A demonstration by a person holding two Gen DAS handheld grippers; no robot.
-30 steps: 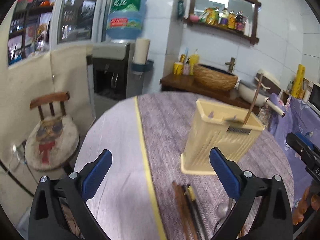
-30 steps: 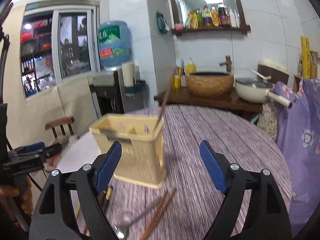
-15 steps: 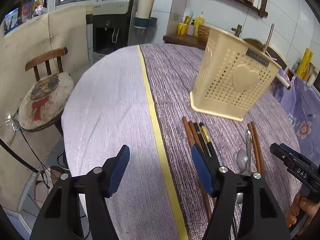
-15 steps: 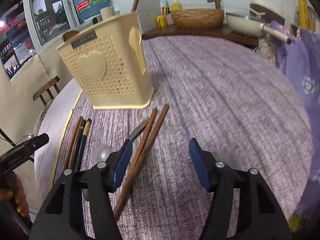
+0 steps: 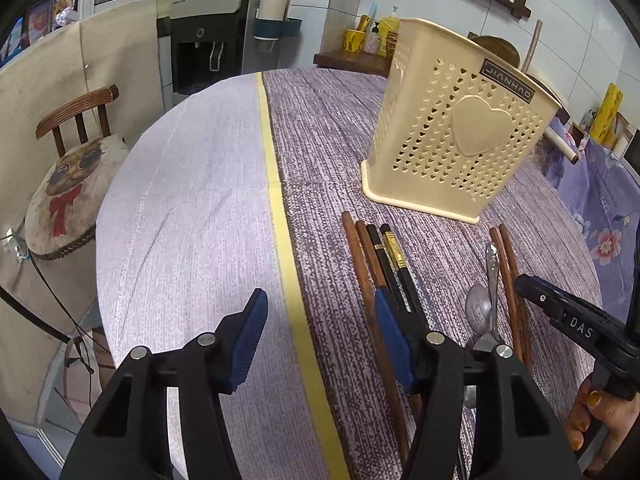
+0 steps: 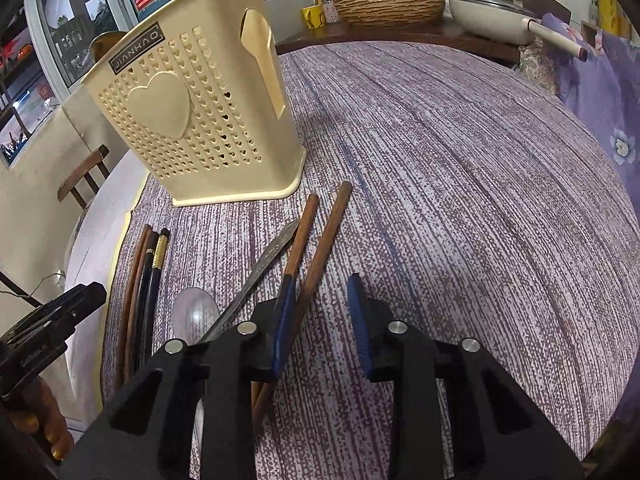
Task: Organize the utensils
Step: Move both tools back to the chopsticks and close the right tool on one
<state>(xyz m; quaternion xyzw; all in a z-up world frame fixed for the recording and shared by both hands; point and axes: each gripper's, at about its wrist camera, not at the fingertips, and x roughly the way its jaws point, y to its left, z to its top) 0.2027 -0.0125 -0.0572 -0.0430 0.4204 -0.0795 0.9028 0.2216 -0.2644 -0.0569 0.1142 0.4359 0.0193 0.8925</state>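
Observation:
A cream perforated utensil basket [image 5: 460,132] [image 6: 192,120] stands on the round table, with one stick [image 5: 530,48] upright in it. In front of it lie brown and black chopsticks [image 5: 384,256] [image 6: 148,264], a metal spoon [image 5: 480,308] [image 6: 196,312] and two more brown chopsticks [image 6: 320,240] [image 5: 510,280]. My left gripper [image 5: 319,300] hangs low over the yellow stripe, jaws closing with nothing between them; its right finger overlaps the brown chopsticks. My right gripper [image 6: 320,284] is closing astride one brown chopstick, and its pads do not press on it.
The table's edge curves close on the left, above a wooden chair [image 5: 64,184] with a cushion. A water dispenser [image 5: 208,40] stands behind. A woven bowl [image 6: 388,4] and a pan [image 6: 500,12] sit on a back counter. Purple floral cloth [image 5: 600,200] hangs at the right.
Both grippers have sunk toward the table and tipped downward. Their jaws have narrowed. The right one now straddles a brown chopstick and the left hangs beside the left group.

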